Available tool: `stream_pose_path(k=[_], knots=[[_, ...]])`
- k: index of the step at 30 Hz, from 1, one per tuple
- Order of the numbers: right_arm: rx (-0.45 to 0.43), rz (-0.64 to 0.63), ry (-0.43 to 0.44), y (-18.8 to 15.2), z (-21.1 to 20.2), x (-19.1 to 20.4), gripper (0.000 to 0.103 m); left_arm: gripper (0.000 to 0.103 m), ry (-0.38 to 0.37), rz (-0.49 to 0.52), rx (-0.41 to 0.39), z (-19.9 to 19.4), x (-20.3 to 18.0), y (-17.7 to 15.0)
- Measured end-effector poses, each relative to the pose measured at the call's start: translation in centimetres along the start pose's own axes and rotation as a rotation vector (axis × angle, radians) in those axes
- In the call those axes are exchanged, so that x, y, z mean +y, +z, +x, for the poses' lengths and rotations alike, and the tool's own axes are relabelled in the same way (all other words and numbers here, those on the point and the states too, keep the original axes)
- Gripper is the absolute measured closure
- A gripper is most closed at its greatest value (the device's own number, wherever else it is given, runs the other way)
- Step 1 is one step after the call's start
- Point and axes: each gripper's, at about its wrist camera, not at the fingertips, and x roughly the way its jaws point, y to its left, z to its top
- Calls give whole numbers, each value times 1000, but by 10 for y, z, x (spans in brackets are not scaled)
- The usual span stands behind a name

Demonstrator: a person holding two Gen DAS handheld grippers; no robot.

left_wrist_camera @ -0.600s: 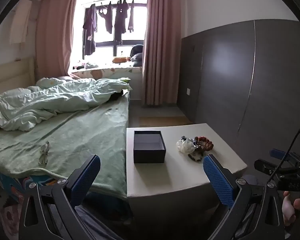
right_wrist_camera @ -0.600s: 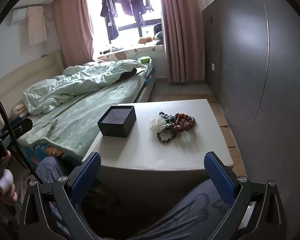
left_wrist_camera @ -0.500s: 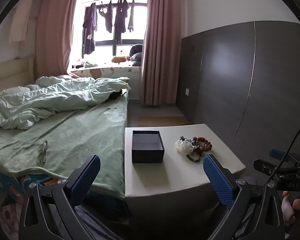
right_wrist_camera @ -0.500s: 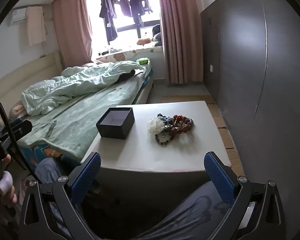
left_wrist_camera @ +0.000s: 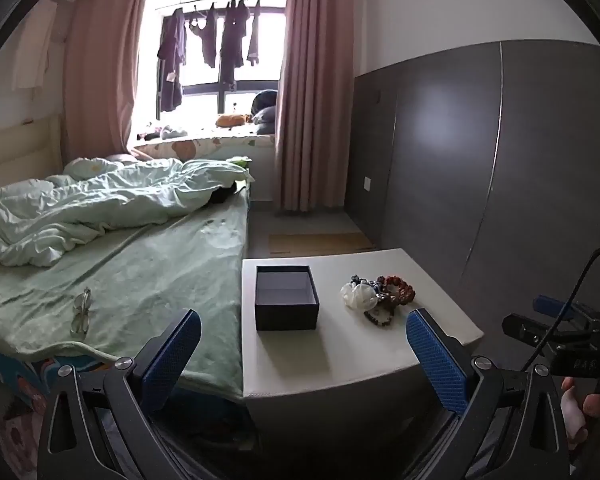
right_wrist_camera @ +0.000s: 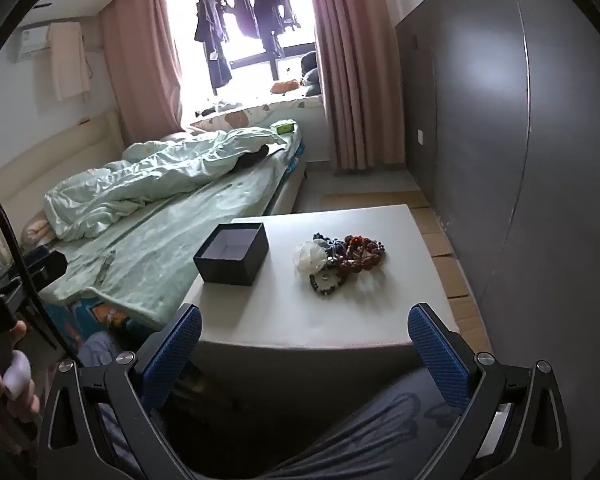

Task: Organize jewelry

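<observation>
An open dark box stands empty on the left part of a white table. To its right lies a pile of jewelry: a white flower piece, red-brown beads and dark bead bracelets. My left gripper is open and empty, held short of the table's near edge. My right gripper is open and empty, also short of the table, over the person's lap. The right gripper also shows at the right edge of the left wrist view.
A bed with a green sheet adjoins the table on the left; glasses lie on it. A dark grey wall panel runs along the right. Cardboard sheets lie on the floor beside the table.
Both views have shifted slightly: the table, box and jewelry sit a little lower and nearer in frame. Both grippers stay open and empty.
</observation>
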Motion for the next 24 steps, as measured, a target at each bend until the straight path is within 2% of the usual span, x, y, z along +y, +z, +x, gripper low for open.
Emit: stream_pose_path(k=[24], knots=[[-21,-21,17,0,-6,4,0,0,-10,-35,-29,-6,3,-1]])
